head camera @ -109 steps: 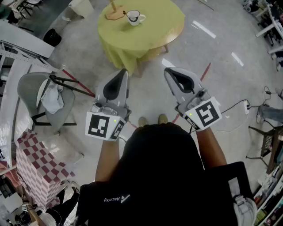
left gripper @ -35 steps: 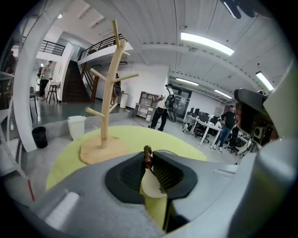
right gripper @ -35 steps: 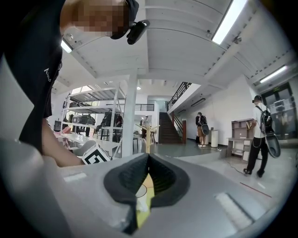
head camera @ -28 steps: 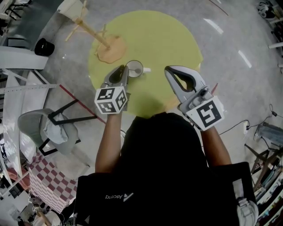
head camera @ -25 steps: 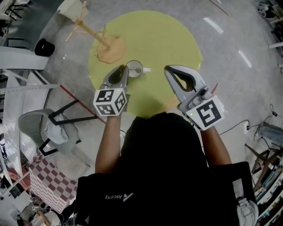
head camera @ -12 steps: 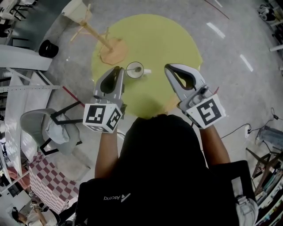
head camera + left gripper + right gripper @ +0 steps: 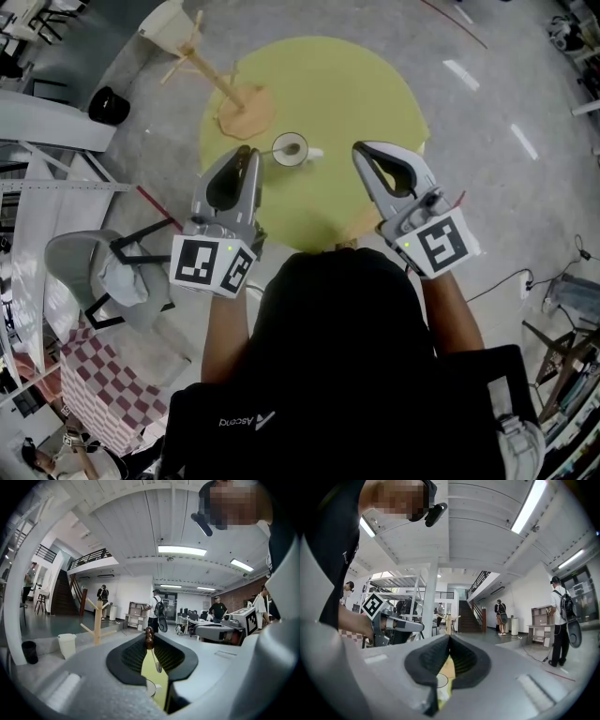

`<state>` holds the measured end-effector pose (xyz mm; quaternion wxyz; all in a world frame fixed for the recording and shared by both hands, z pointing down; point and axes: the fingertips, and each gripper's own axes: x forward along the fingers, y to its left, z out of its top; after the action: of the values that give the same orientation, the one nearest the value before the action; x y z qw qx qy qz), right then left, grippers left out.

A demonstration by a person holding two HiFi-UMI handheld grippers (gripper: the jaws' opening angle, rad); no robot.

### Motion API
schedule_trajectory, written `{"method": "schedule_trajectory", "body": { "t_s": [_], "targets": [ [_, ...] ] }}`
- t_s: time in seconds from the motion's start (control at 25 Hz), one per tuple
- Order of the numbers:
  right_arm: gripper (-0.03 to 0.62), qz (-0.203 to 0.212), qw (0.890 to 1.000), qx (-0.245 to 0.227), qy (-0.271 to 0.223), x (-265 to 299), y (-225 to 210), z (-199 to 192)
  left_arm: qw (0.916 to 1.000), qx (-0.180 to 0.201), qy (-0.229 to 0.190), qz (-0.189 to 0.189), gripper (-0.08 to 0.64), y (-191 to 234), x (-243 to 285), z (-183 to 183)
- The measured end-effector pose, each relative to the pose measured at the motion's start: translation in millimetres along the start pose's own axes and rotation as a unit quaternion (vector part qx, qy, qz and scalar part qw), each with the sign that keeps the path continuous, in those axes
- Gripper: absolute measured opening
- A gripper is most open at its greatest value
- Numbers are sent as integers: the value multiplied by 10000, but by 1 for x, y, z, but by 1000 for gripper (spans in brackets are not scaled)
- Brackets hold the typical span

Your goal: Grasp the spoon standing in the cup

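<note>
The left gripper (image 7: 149,632) has its jaws pinching the dark brown handle tip of the thin metal spoon (image 7: 155,660). The spoon's bowl hangs below, towards the white ceramic cup (image 7: 289,148); a grip on the very end probably keeps the shaft clear of the rim. The cup stands at top centre of the head view on the round yellow-green surface (image 7: 356,84). The right gripper (image 7: 449,638), jaws pressed together on nothing, idles at right. Reversed white lettering on the person's black top (image 7: 281,412) looks like "Ascend".
</note>
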<state>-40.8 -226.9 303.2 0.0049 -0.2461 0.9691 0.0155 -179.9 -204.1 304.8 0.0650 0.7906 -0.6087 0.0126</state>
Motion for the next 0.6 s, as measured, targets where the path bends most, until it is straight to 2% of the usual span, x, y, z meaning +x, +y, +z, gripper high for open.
{"method": "schedule_trajectory", "body": {
  "t_s": [0.6],
  "targets": [
    [3,-62,9999,-104,29,-6,9,5,9998,-23,-153,-106,55,-2,-6,7]
  ]
}}
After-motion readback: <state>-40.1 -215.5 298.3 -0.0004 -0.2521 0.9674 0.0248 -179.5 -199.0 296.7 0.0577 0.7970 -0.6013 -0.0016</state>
